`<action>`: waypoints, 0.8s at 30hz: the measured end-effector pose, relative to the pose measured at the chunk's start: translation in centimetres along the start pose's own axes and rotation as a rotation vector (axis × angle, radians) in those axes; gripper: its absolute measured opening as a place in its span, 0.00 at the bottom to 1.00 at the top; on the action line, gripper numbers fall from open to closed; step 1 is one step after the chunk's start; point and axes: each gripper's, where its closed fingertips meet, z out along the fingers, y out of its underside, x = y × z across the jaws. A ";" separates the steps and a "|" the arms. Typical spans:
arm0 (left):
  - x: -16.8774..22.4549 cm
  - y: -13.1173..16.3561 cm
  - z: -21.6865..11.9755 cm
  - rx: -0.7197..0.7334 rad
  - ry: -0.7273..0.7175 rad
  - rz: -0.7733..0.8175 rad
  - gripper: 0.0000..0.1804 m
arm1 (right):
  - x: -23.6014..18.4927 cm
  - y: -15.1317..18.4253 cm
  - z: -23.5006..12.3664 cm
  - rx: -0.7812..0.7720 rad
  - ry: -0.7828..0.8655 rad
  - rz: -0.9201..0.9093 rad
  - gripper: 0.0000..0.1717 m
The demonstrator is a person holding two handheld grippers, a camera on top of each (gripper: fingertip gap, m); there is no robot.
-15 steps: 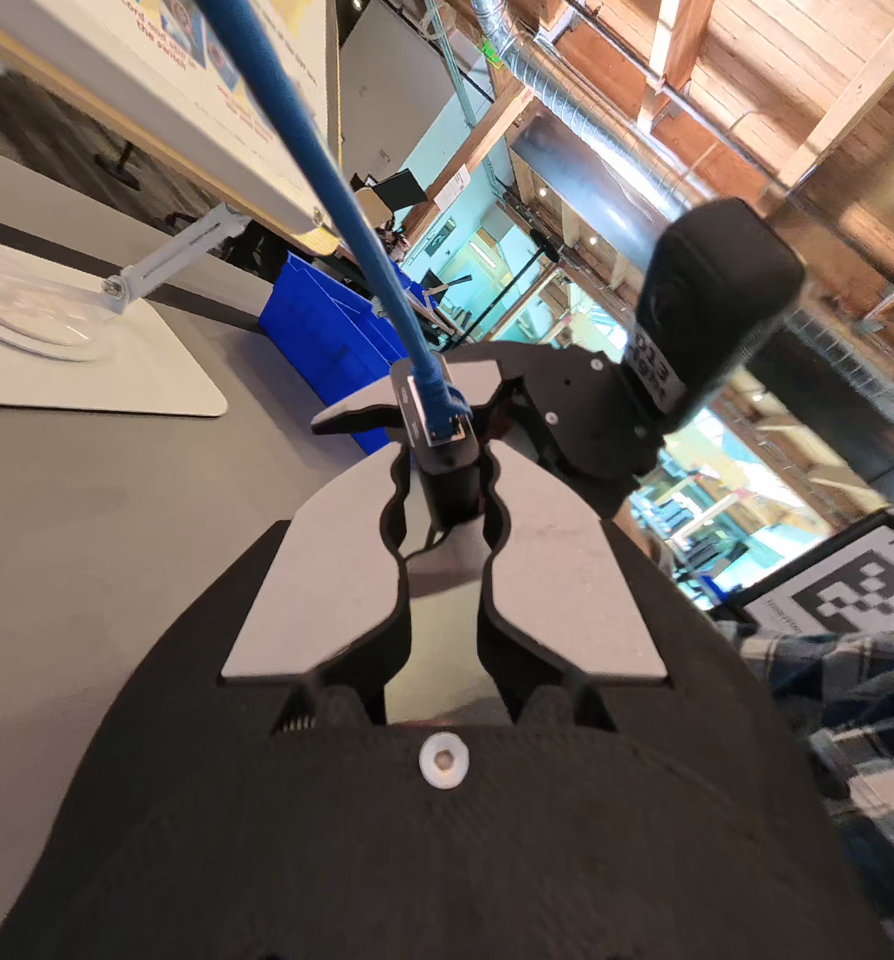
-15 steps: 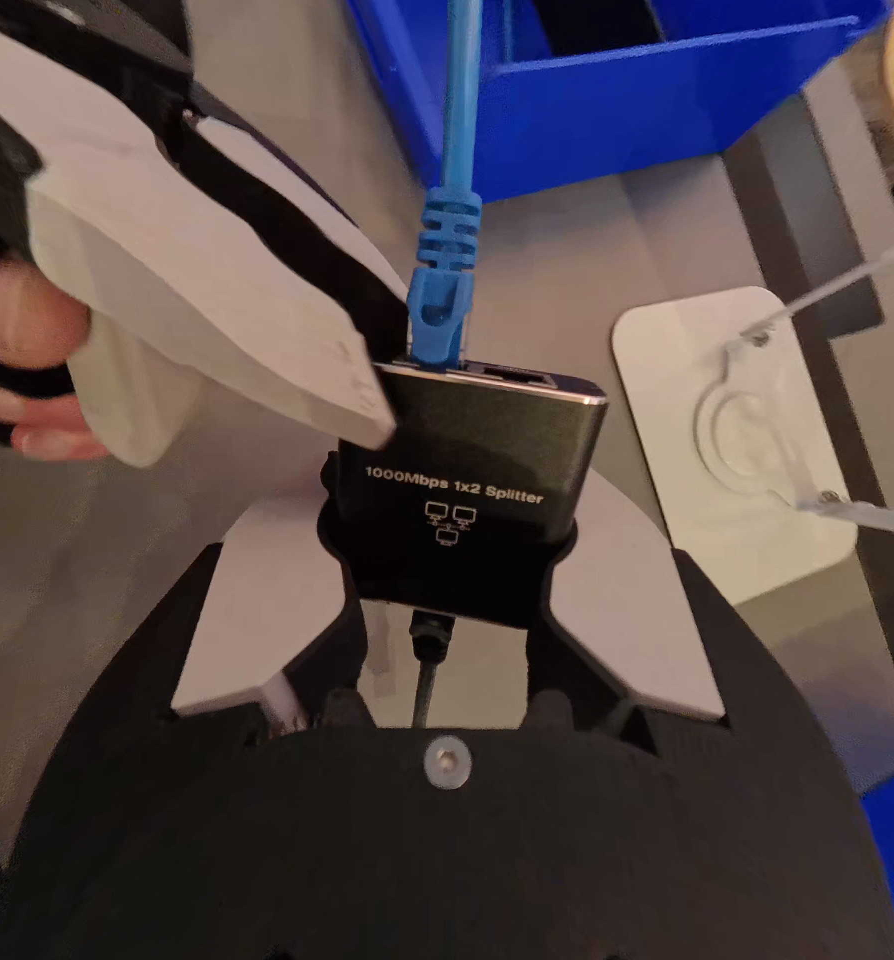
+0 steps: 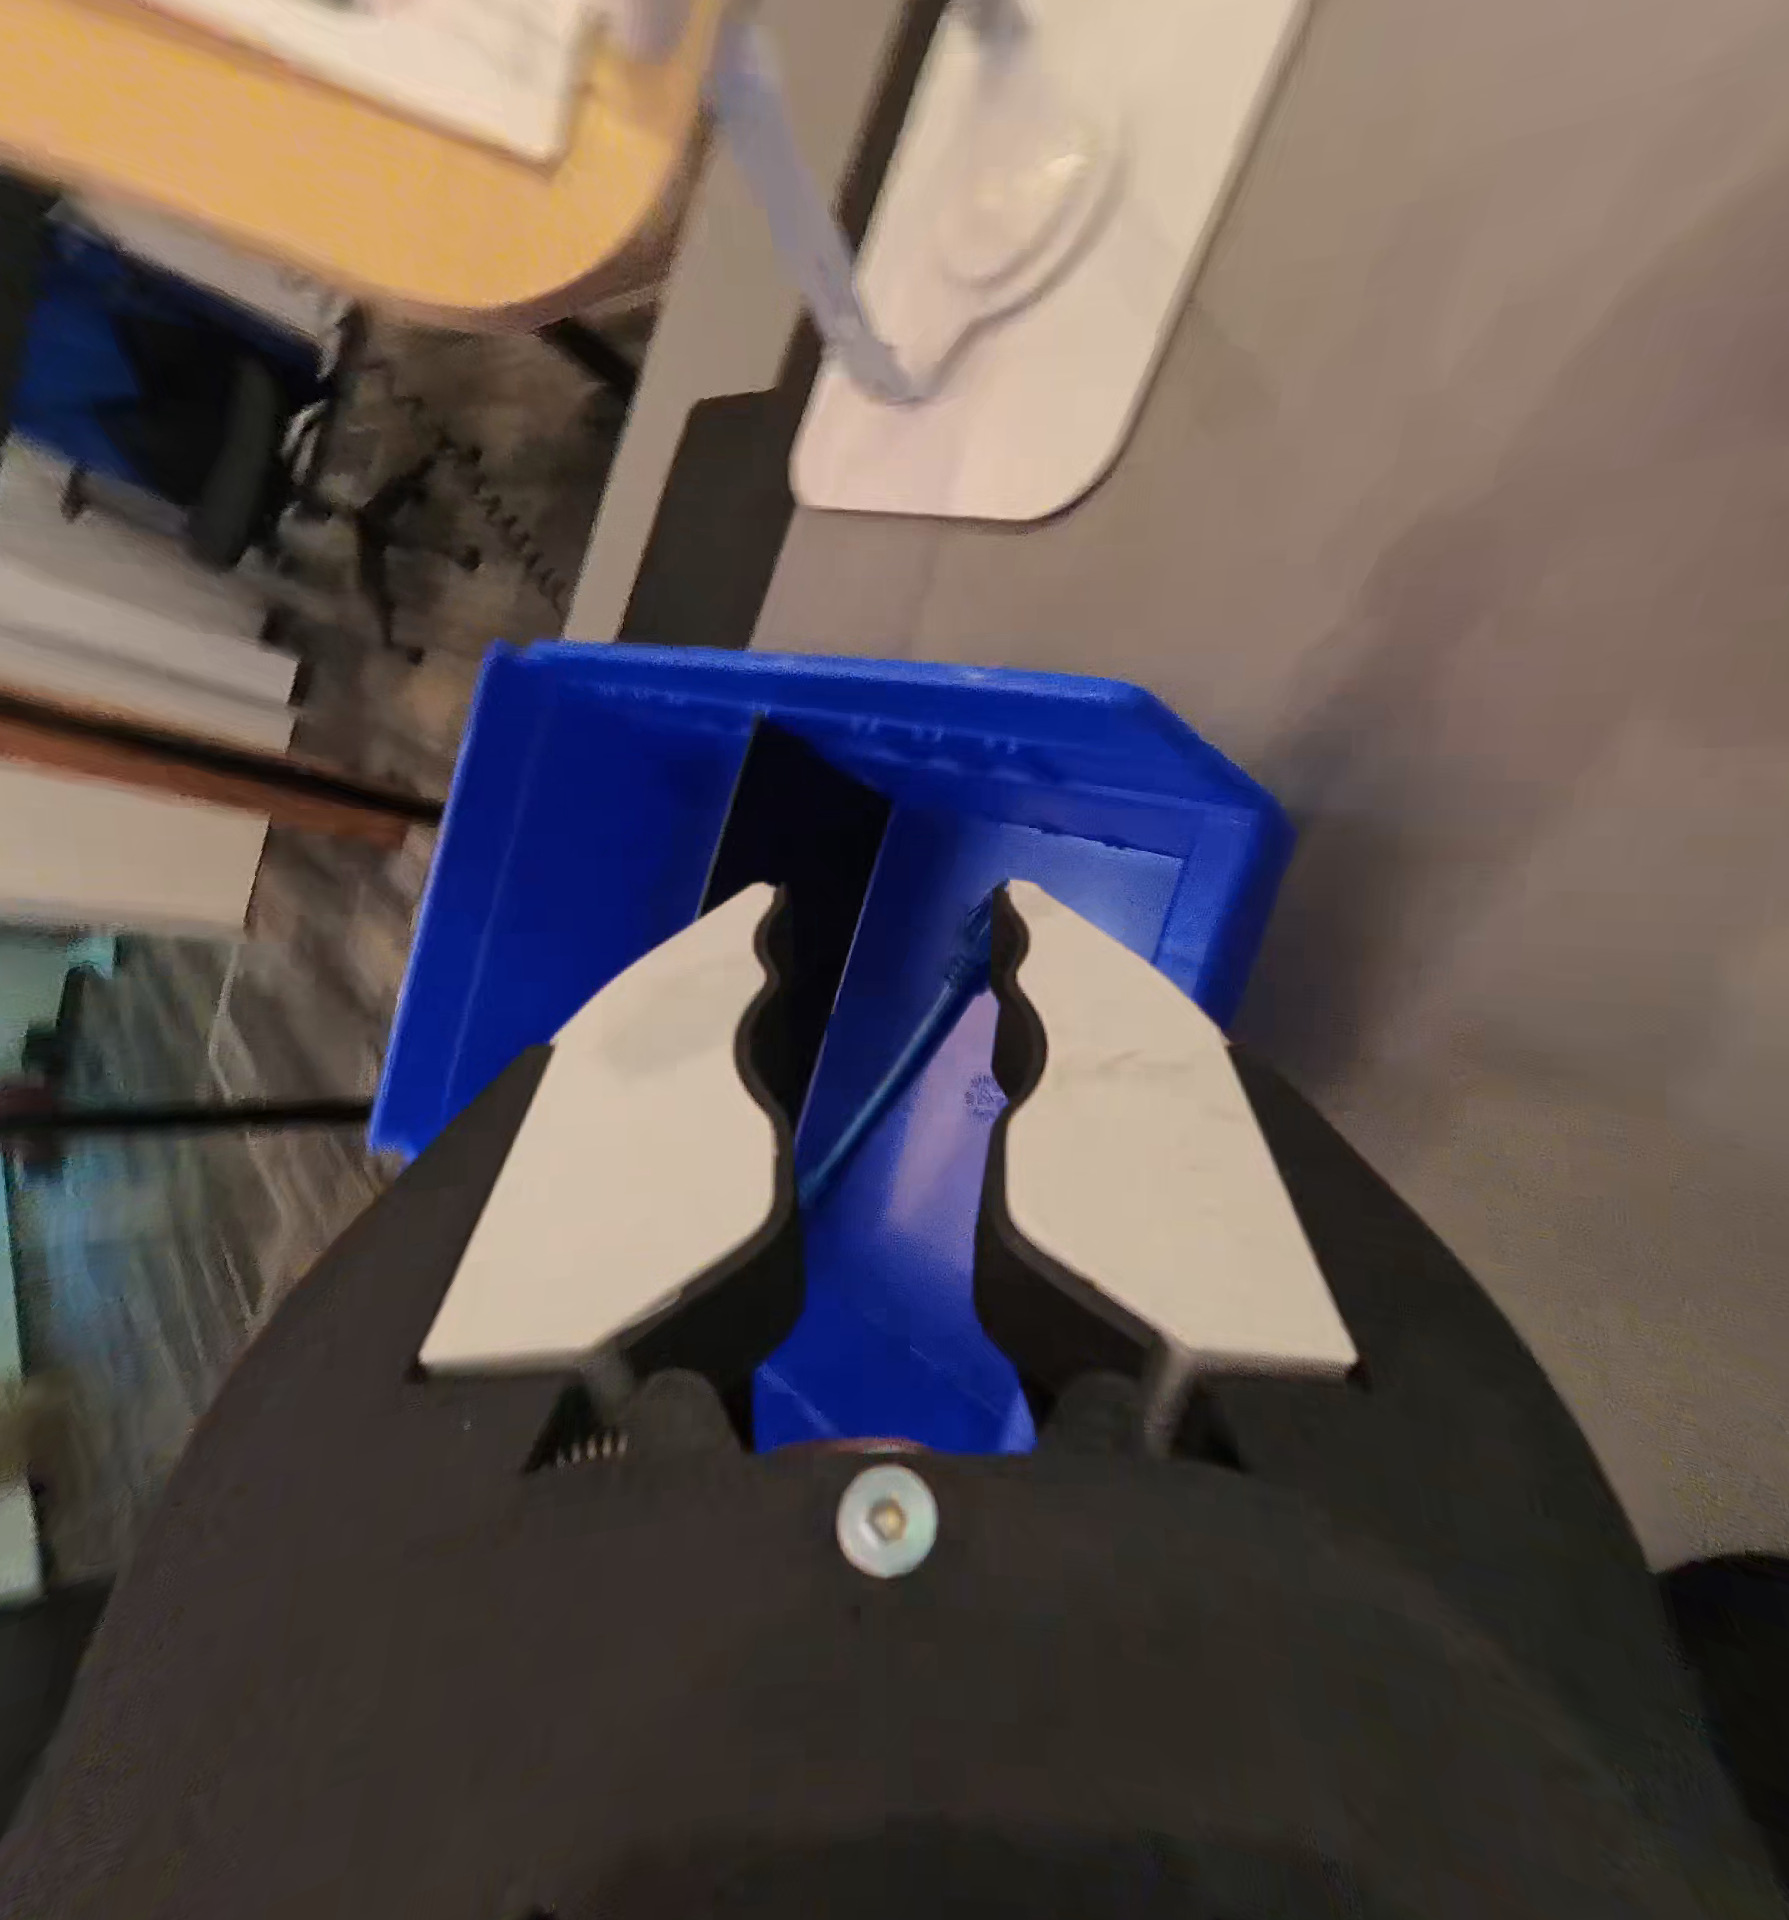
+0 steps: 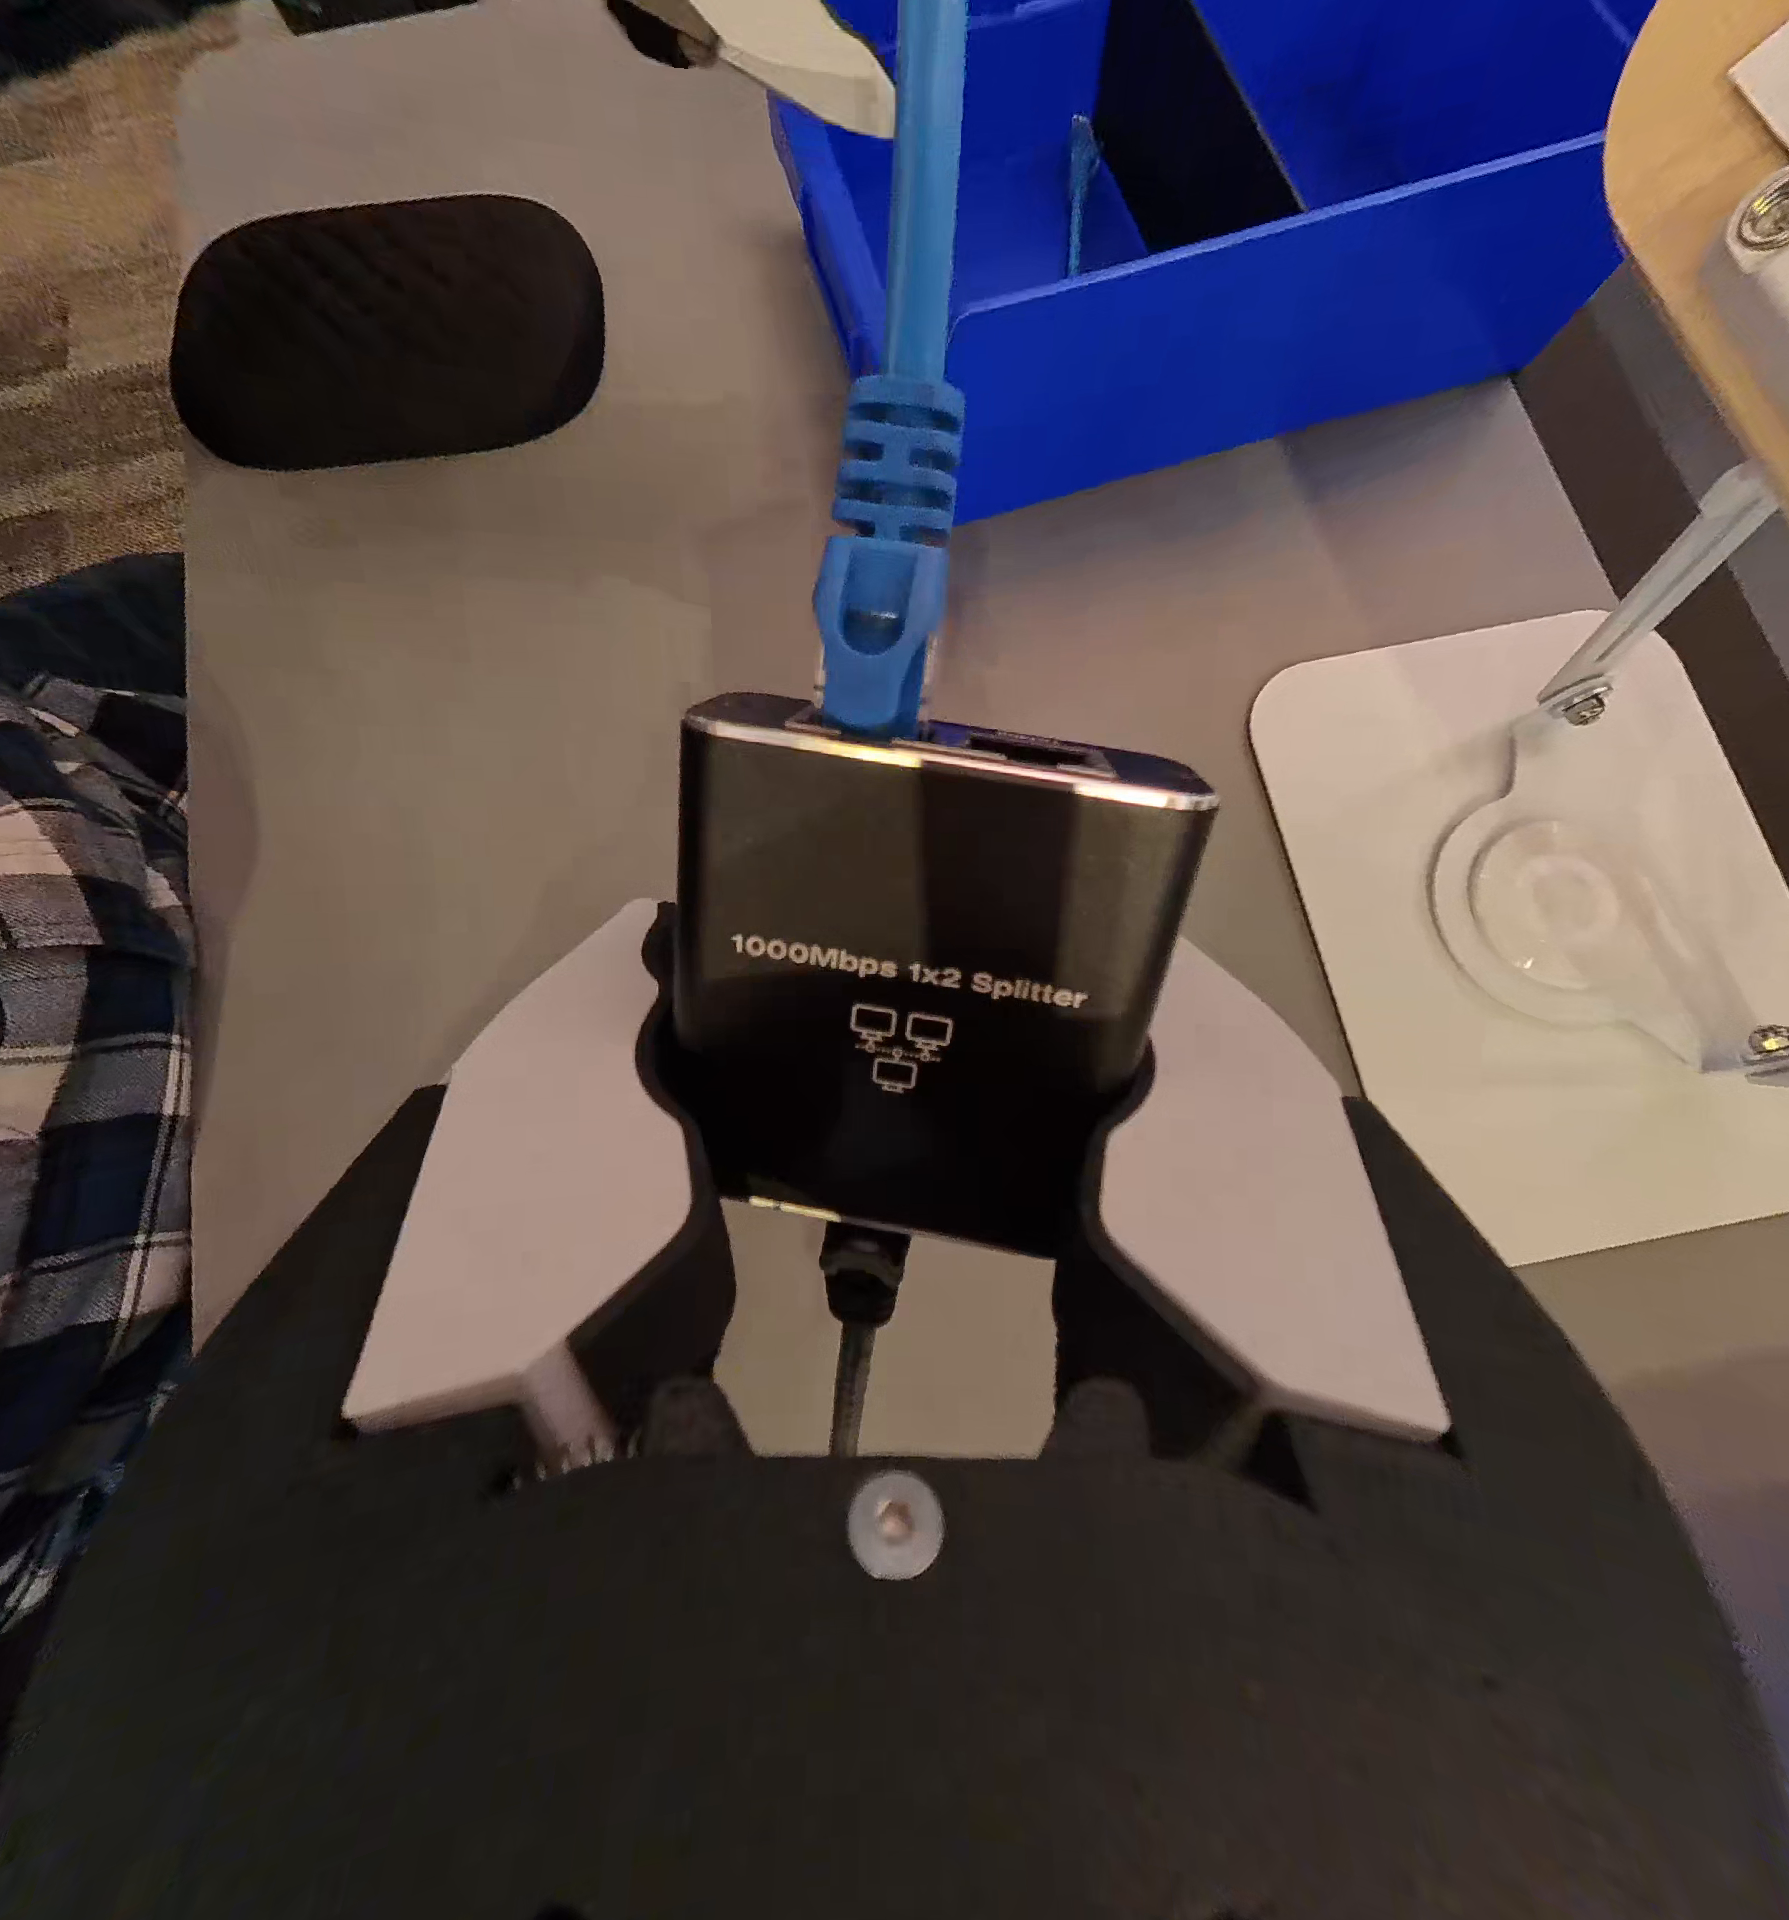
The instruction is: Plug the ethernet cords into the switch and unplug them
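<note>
My right gripper [image 4: 921, 997] is shut on the black switch [image 4: 931, 873] and holds it above the grey table. A blue ethernet cord [image 4: 885, 623] is plugged into the switch's left port; the right port [image 4: 1025, 746] is empty. A black cable [image 4: 854, 1330] leaves the switch's rear. My left gripper [image 3: 888, 904] is open and empty, hovering over the blue bin [image 3: 599, 831]. Another blue cord [image 3: 900, 1070] lies in the bin below its fingers, untouched. One left finger [image 4: 807, 52] shows at the top of the right wrist view.
The blue bin [image 4: 1285, 312] has a dark divider [image 3: 807, 831]. A white base plate with a clear stand [image 4: 1492, 935] sits to the right, also in the left wrist view [image 3: 1025, 260]. A black oval pad [image 4: 381, 327] and a plaid sleeve [image 4: 38, 935] are at the left. My right fingertips sit around 25 cm from my left ones.
My left gripper let go of the plugged blue cord, opened, and swung away from the switch to above the blue bin. My right gripper keeps its hold on the switch.
</note>
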 end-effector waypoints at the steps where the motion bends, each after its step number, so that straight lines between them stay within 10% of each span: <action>1: 0.3 -0.1 0.9 0.002 0.046 0.077 0.19 | -0.1 0.1 0.1 0.001 -0.005 0.004 0.46; 6: 1.1 3.3 5.9 -0.109 0.185 0.323 0.16 | -0.8 0.5 0.5 0.012 -0.050 0.026 0.46; 24: 2.8 7.6 10.7 -0.243 0.352 0.376 0.08 | -0.4 1.3 0.3 0.070 -0.082 0.063 0.46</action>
